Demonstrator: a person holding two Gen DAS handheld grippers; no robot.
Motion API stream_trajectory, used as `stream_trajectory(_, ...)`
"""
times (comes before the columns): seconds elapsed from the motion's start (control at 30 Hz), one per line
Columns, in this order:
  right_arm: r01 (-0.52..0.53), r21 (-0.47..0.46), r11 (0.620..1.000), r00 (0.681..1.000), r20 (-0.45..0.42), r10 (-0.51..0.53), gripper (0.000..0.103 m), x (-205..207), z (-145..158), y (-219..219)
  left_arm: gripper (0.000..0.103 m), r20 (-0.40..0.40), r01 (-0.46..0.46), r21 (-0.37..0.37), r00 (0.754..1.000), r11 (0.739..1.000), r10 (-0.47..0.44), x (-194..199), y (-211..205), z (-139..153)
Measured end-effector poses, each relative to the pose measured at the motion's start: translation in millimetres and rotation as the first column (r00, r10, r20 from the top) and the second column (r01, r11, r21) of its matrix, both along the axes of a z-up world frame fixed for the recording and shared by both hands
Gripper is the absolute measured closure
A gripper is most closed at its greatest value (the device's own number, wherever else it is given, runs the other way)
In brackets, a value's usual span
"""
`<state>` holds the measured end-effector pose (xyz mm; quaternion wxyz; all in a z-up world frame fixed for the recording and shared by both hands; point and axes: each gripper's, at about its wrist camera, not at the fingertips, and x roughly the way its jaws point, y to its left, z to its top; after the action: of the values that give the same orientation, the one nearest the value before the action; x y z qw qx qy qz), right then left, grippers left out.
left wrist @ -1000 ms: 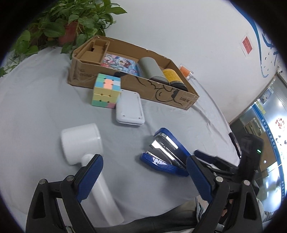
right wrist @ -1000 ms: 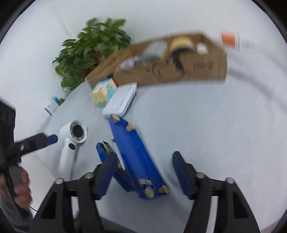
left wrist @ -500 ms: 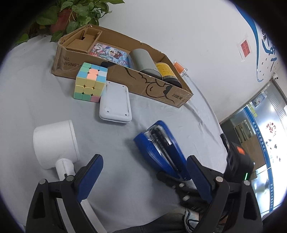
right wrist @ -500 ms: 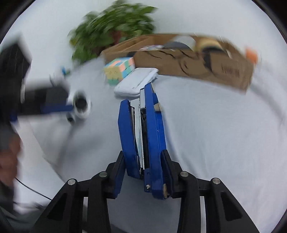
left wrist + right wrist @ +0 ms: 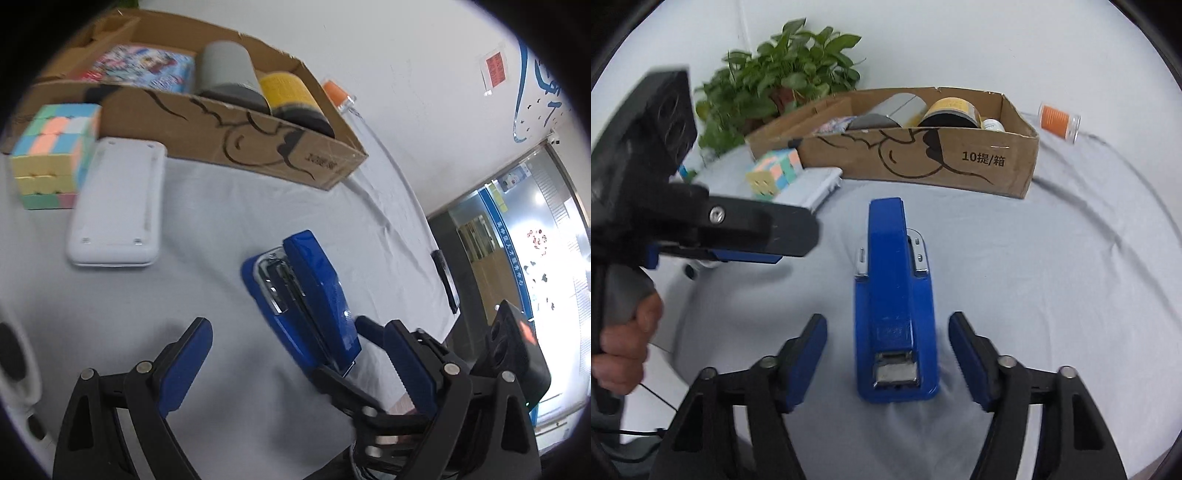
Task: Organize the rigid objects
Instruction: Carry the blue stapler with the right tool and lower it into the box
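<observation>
The blue stapler [image 5: 895, 306] lies on the worktop [image 5: 1052, 295] between the spread jaws of the right gripper [image 5: 888, 354], untouched. I'd say it's the pickup step: close on it, then carry it to the cardboard box [image 5: 923, 158]. The left gripper [image 5: 295, 365] hangs spread, empty.

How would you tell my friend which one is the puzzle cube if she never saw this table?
Find the long cardboard box on the grey tablecloth, near the leafy plant. Just outside the box's front wall, at the plant end, sits the puzzle cube, touching a flat white device. It is the only thing chequered in pastel squares: pink, yellow, green and blue.
</observation>
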<state>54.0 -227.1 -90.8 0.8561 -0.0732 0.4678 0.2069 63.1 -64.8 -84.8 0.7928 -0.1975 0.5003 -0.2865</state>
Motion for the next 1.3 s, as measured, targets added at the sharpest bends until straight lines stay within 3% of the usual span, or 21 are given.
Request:
stream_trajectory(0.03, 0.004, -0.039, 0.999, 1.000, -0.003, -0.004, 0.061, 3.5, -5.9, 5.5, 0.009, -0.015, 0.018, -0.007, 1.000, 1.000, -0.018, 4.8, -6.6, -4.0)
stream_trajectory(0.1, 0.036, -0.021, 0.999, 0.999, 0.002, -0.036, 0.078, 19.3, -6.5, 3.9, 0.010, -0.035, 0.036, -0.030, 0.999, 0.999, -0.037, 10.1, -13.1, -10.9)
stream_trajectory(0.23, 0.141, 0.183, 0.973, 0.976, -0.189, -0.106, 0.077, 32.4, -4.3, -10.3, 0.014, -0.101, 0.042, -0.059, 0.994, 0.997, -0.047, 18.8, -16.1, -25.7)
stream_trajectory(0.4, 0.245, 0.359, 0.901, 0.931, -0.347, -0.115, 0.076, 41.8, -15.3, -14.3, 0.045, -0.138, 0.040, -0.111, 0.989, 0.993, -0.055, 18.8, -9.0, -36.7)
stream_trajectory(0.6, 0.230, 0.349, 0.909, 0.938, -0.328, -0.112, 0.077, 45.9, -8.4, 8.8, 0.045, -0.127, 0.024, -0.066, 0.991, 0.998, -0.032, 17.8, 2.3, -32.6)
stream_trajectory(0.7, 0.200, 0.366, 0.909, 0.964, -0.241, -0.115, 0.077, 54.6, 21.7, 27.1, 0.045, -0.081, 0.014, -0.030, 0.997, 0.999, -0.016, 18.7, 11.2, -11.0)
stream_trajectory(0.87, 0.117, 0.404, 0.907, 0.993, -0.060, -0.101, 0.077, 90.6, 92.6, 64.8, 0.049, 0.087, -0.009, -0.005, 0.996, 1.000, 0.009, 44.0, 35.5, 68.2)
stream_trajectory(1.0, 0.087, 0.430, 0.899, 0.996, -0.011, -0.091, 0.078, 140.6, 121.2, 101.7, 0.053, 0.202, -0.022, 0.019, 0.979, 1.000, 0.017, 81.4, 61.9, 126.1)
stream_trajectory(1.13, 0.098, 0.421, 0.902, 0.995, -0.059, -0.080, 0.078, 191.2, 116.5, 137.8, 0.054, 0.214, -0.023, 0.041, 0.977, 0.999, 0.013, 129.3, 88.7, 144.9)
stream_trajectory(1.3, 0.127, 0.384, 0.915, 0.987, -0.142, -0.078, 0.079, 241.7, 77.7, 171.5, 0.054, 0.133, -0.054, 0.018, 0.990, 0.998, 0.051, 179.8, 122.4, 115.4)
